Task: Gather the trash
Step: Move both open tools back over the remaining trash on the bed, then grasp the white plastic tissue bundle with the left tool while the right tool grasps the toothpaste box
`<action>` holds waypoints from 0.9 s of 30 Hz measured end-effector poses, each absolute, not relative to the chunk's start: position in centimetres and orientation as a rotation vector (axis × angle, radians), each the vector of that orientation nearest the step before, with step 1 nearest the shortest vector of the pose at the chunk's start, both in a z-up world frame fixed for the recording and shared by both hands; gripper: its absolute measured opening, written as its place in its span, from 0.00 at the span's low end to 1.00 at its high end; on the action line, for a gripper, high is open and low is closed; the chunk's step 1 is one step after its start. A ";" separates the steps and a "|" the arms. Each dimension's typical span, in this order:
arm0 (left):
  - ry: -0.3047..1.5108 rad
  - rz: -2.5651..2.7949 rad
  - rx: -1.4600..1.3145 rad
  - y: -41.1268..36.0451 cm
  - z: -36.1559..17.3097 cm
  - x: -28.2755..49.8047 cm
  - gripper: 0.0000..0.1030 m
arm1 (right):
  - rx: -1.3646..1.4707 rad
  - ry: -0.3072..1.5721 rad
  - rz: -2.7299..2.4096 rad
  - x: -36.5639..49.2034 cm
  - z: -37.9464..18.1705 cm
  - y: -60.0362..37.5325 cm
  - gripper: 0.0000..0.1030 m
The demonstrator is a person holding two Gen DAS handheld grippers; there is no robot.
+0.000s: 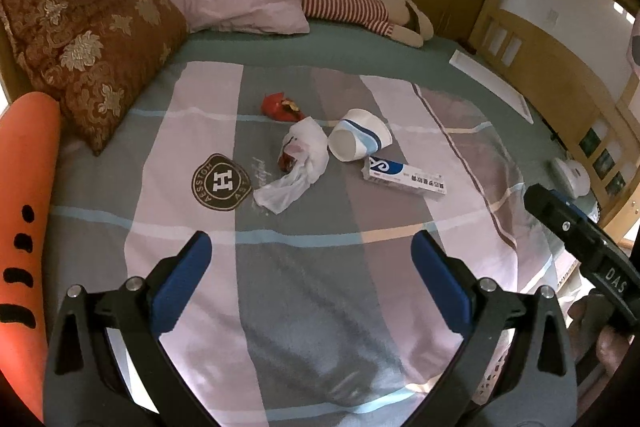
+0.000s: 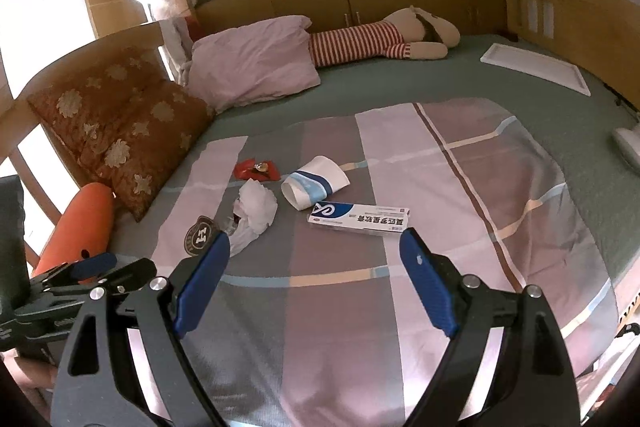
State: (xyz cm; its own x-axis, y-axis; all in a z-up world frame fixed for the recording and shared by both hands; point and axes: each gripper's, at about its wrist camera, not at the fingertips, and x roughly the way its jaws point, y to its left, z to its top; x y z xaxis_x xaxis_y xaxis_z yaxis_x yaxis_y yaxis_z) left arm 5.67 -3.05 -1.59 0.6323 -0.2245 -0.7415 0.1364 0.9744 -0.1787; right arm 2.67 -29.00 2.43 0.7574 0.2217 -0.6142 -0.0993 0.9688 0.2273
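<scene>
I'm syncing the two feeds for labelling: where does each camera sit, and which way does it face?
Left wrist: on the left gripper, facing across the bed at the paper cup; its open jaws and the right gripper show.
Right wrist: on the right gripper, facing the same bed from further right; its open jaws and the left gripper show.
Shared: cup, white bag, red wrapper, blue-and-white box.

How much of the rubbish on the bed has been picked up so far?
Nothing looks collected yet. Both tools, left and right, are open and empty above the blanket. Still lying there: a red wrapper, a crumpled white plastic bag, a tipped paper cup and a blue-and-white box. No bin is visible.
</scene>
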 end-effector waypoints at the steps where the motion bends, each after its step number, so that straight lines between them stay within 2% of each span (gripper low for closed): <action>1: 0.863 -0.207 -0.109 -3.1 -1.6 5.6 0.96 | 0.183 0.691 0.177 2.7 2.4 -28.9 0.83; 11: 0.860 -0.195 -0.087 -3.4 -2.2 6.6 0.96 | 0.115 0.738 0.120 5.2 1.1 -29.5 0.83; 17: 0.871 -0.176 0.016 -4.6 -4.6 11.7 0.96 | -0.012 0.856 0.212 11.6 -3.4 -30.4 0.84; 22: 0.898 -0.154 0.055 -4.9 -7.9 15.9 0.96 | -0.225 0.862 0.293 14.9 -6.9 -29.1 0.84; 27: 0.922 -0.154 0.052 -5.0 -10.8 19.7 0.96 | -0.324 0.892 0.330 18.1 -10.3 -28.9 0.84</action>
State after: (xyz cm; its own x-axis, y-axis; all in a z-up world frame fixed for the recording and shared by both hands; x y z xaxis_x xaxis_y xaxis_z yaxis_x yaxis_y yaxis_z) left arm 19.71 -5.02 -10.81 0.5944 -0.1098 -0.7967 0.1547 0.9877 -0.0207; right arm 18.13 -28.93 -10.32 0.5843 0.1442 -0.7986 -0.4098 0.9018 -0.1370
